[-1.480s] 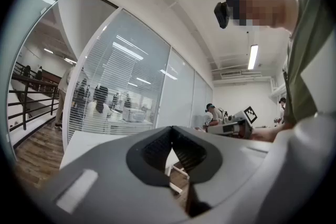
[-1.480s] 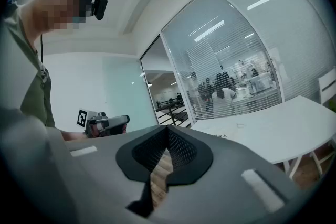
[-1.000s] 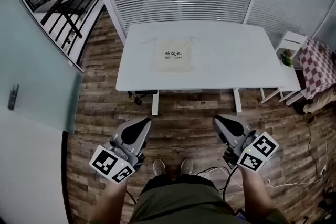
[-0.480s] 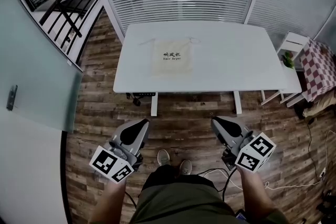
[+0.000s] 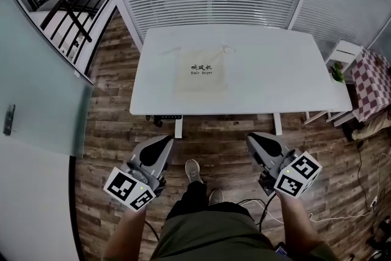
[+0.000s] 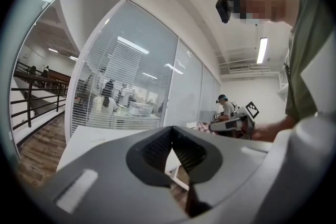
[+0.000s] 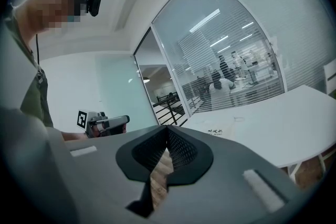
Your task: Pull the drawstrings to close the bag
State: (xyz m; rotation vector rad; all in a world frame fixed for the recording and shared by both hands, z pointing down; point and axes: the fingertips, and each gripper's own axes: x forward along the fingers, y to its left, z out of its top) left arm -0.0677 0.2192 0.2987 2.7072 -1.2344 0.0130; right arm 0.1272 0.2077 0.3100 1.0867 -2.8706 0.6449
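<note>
Wooden floorboards (image 5: 113, 125) run along the left of the head view. Low and left of centre, the left gripper (image 5: 166, 140) is held out level with its jaws clenched together and nothing between them. Its own view shows the same closed, empty pair. Just right of it one shoe (image 5: 193, 170) now stands ahead of the other shoe (image 5: 215, 195); a second ago the two were side by side, so the person has stepped forward. The white table (image 5: 275, 67) sits slightly lower and larger in the frame than before. The cream bag (image 5: 200, 70) lies flat on its left half, exactly where it was, with thin drawstrings (image 5: 228, 49) trailing from its top corners. It is well apart from both grippers. Low and right of centre, the right gripper (image 5: 250, 139) is likewise squeezed closed and empty, tipped a little downward. A checked cloth (image 5: 371, 79) lies at the far right edge.
</note>
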